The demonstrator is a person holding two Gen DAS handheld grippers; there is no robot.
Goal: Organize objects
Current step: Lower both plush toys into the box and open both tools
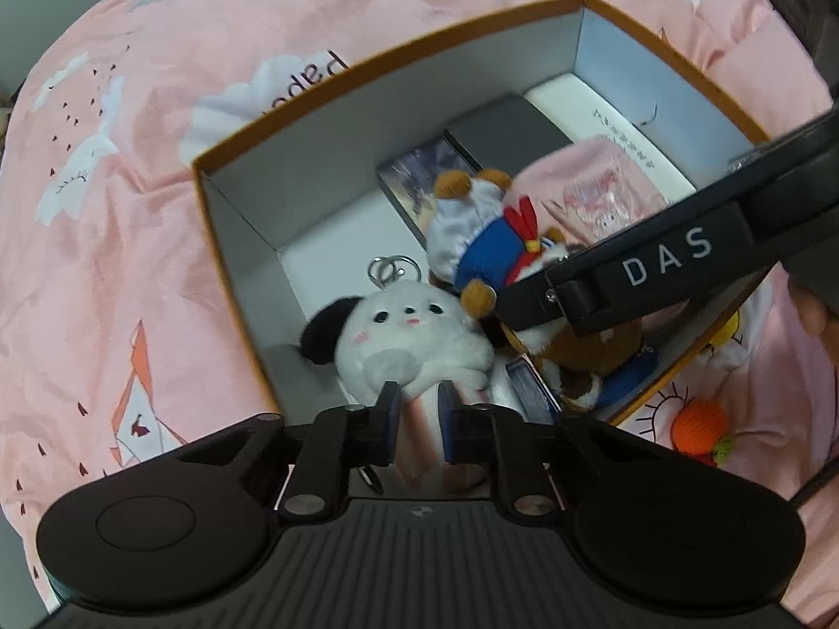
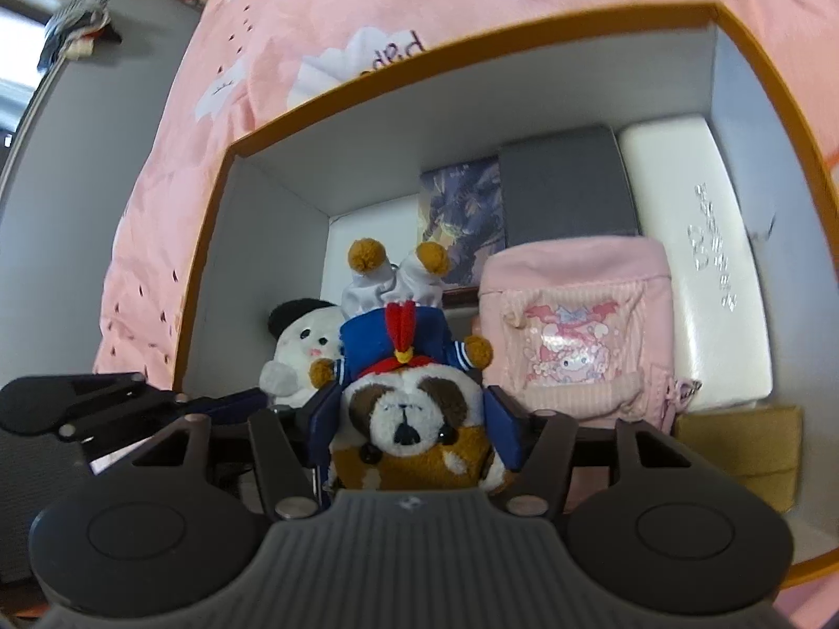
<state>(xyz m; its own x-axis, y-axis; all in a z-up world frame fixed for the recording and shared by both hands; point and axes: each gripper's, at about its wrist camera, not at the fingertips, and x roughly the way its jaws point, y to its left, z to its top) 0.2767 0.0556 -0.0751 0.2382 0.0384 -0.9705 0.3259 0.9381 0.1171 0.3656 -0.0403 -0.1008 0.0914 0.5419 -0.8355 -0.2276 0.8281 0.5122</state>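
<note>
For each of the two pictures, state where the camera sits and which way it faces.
Left wrist: on the left gripper, facing steeply down into the box; its fingers, the right gripper and a fingertip show.
Right wrist: on the right gripper, looking down at the dog plush; the left gripper shows.
Shared: white plush, dog plush, box.

Legible markings: one clear, the rest partial.

I read "DAS" in white capitals on the black arm of the right hand-held gripper (image 1: 666, 257) where it crosses the left wrist view. On the pink bedsheet (image 1: 131, 167), just behind the box, I see upside-down black lettering on a white cloud print; only fragments show and I cannot read a whole word. The white case (image 2: 697, 272) inside the box carries a line of silver lettering running along its lid, too blurred for me to read.
</note>
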